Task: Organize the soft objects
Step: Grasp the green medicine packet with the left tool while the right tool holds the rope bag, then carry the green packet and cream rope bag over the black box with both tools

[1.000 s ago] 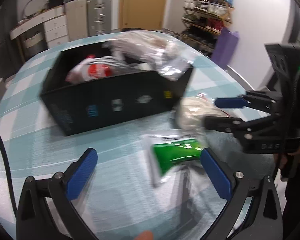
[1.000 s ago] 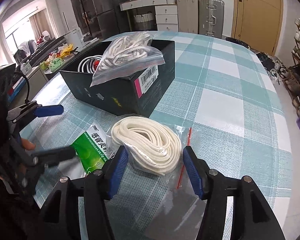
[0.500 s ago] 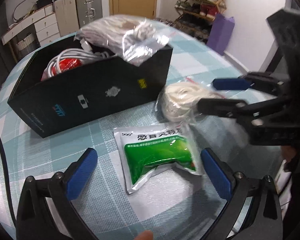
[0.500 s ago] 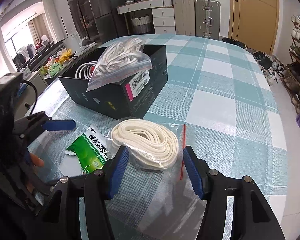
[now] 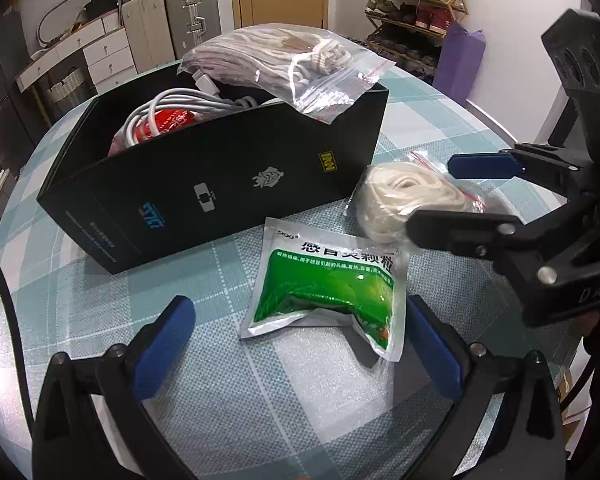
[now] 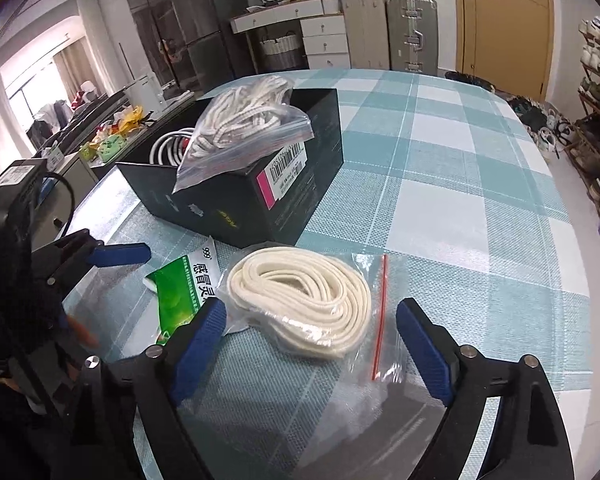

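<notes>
Table [image 6: 440, 184]: a round top under a teal-and-white check cloth carries everything in play.
Box [image 5: 204, 196]: black and open-topped, it stands on the cloth beyond both grippers, printed logos on its long side and a barcode label on its short end.
Rope bag [image 5: 288, 64]: a clear zip bag of pale braided rope rests on the box's rim at one end, its corner spilling over the outside wall.
Cable [image 5: 168, 110]: white loops lie inside the box, against a red-printed packet.
Coil bag [image 6: 304, 300]: a clear bag with a red zip strip, holding a flat coil of cream cord, lies on the cloth just in front of the box's near corner, touching the sachet.
Sachet [image 5: 332, 284]: a green-and-white packet with printed characters lies flat on the cloth beside the coil bag, one lower corner curled.
Right gripper [image 6: 312, 340]: its blue-padded jaws are opening, standing wide to either side of the coil bag's near edge; the pads press on nothing.
Left gripper [image 5: 300, 344]: spread wide just above the cloth, the sachet's near end lying between its blue pads, which grip nothing.
</notes>
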Available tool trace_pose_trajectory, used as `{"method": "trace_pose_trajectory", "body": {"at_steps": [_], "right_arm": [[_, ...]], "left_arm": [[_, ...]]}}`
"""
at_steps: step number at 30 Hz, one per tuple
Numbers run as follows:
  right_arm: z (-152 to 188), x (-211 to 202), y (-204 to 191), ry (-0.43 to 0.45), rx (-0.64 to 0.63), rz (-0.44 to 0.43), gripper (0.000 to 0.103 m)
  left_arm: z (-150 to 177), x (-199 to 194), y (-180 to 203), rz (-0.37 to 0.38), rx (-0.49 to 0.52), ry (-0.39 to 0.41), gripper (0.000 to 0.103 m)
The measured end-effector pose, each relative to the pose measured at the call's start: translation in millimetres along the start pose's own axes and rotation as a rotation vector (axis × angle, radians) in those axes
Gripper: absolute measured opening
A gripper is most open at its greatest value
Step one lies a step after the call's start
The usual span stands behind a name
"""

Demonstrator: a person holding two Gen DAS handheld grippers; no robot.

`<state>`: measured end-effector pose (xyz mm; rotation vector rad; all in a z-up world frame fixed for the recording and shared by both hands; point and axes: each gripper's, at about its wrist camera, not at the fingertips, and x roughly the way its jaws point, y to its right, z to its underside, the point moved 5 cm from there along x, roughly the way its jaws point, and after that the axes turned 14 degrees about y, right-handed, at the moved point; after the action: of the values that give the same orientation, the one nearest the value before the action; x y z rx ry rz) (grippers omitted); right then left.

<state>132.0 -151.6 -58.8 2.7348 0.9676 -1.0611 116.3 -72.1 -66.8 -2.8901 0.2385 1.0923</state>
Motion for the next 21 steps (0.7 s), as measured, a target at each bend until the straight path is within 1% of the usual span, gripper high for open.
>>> {"method": "trace_pose_trajectory", "body": {"at_steps": [4, 7, 9, 10, 11, 12, 14, 17, 18, 21], "right_arm": [[-1.9, 5.4, -8.7, -0.006, 0.021, -0.029, 0.091], [-2.2, 11.8, -14.4, -0.013, 0.017, -0.019, 0.095], [-2.8, 15.3, -15.1, -0.010, 0.022, -0.008, 0.095], [-2.7, 16.7, -14.7, -0.014, 0.025, 0.000, 0.095], [-2.6, 17.4, -14.1, -0.015, 0.025, 0.010, 0.095], [-3.0, 18.3, -12.0, -0.015, 0.027, 0.018, 0.095], [-3.4, 18.8, -8.6, -0.014, 0.047, 0.032, 0.095], [-3.3, 18.4, -8.6, -0.015, 0.049, 0.037, 0.095], [-3.2, 18.7, -9.2, -0.016, 0.041, 0.044, 0.093], [-2.0, 17.8, -10.7, -0.024, 0.010, 0.069, 0.084]], "left_arm": [[-2.6, 2.5, 3.1, 0.017, 0.014, 0.002, 0.102], [-5.1, 3.6, 5.9, 0.037, 0.031, 0.009, 0.099], [-7.8, 3.1, 9.8, 0.048, 0.042, 0.023, 0.089], [-8.7, 2.6, 11.0, 0.053, 0.046, 0.031, 0.086], [-9.3, 1.5, 12.3, 0.059, 0.051, 0.041, 0.080], [-8.9, -0.1, 13.8, 0.067, 0.058, 0.051, 0.071], [-9.2, -3.1, 14.7, 0.075, 0.067, 0.066, 0.062], [-8.3, -6.6, 11.8, 0.074, 0.066, 0.074, 0.052], [-9.1, -7.6, 10.3, 0.072, 0.063, 0.075, 0.050], [-6.6, -10.9, 8.6, 0.063, 0.062, 0.077, 0.047]]}}
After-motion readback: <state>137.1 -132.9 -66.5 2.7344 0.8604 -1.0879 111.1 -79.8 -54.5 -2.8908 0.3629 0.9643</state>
